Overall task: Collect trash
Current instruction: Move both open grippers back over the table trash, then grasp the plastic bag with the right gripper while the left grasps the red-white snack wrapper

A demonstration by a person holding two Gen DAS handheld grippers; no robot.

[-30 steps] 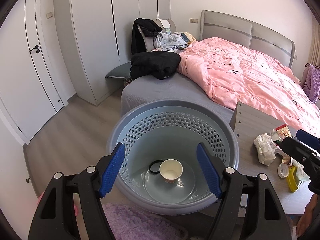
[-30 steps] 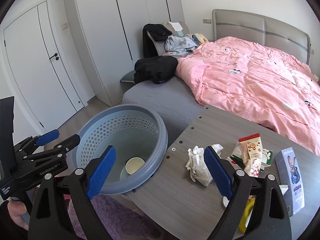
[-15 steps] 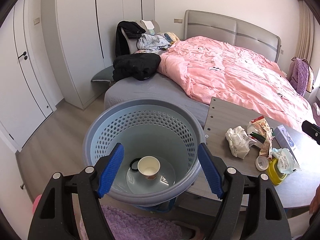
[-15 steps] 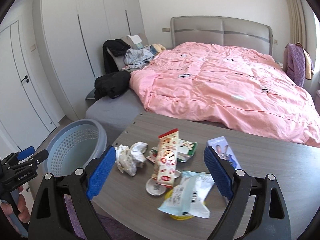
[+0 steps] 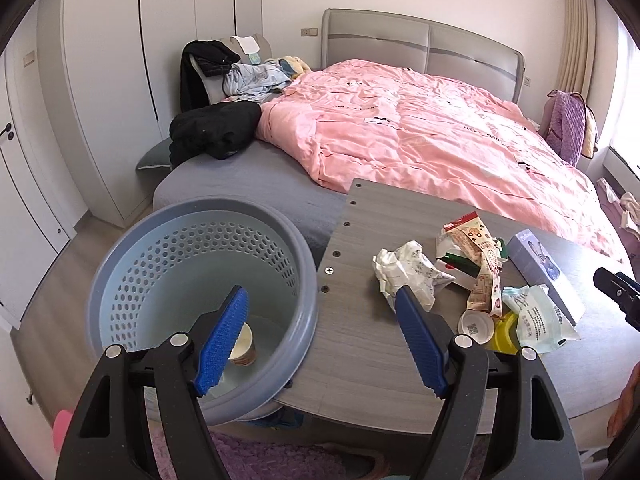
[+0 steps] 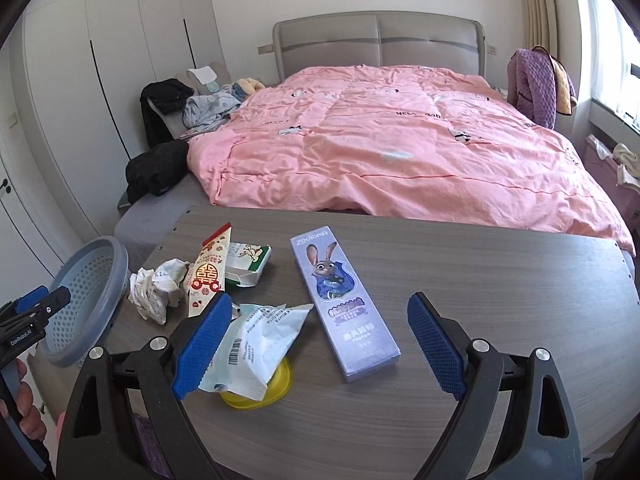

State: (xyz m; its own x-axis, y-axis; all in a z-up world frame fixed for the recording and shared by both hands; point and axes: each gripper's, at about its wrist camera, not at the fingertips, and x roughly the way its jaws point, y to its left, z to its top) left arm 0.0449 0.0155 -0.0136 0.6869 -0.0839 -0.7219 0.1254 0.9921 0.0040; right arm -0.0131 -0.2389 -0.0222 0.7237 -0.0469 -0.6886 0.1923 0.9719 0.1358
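Note:
A blue perforated basket (image 5: 192,264) stands left of the grey table (image 5: 360,344) with a paper cup (image 5: 242,346) inside. Trash lies on the table: crumpled paper (image 6: 154,290), a red-and-white wrapper (image 6: 208,276), a green-and-white pack (image 6: 244,264), a white plastic bag (image 6: 256,344) over a yellow lid (image 6: 276,390), a small white cap (image 5: 476,326) and a purple box (image 6: 342,304). My left gripper (image 5: 320,344) is open and empty, spanning the basket rim and the table edge. My right gripper (image 6: 316,348) is open and empty above the box and bag.
A bed with a pink duvet (image 6: 380,148) lies right behind the table. Dark clothes (image 5: 212,132) lie at its left corner. White wardrobes (image 5: 120,80) and a door line the left wall. A purple rug (image 5: 280,460) lies under the table's front edge.
Both grippers have swung right from the basket toward the table. The right view now centres on the purple box and bag. Both stay open and empty.

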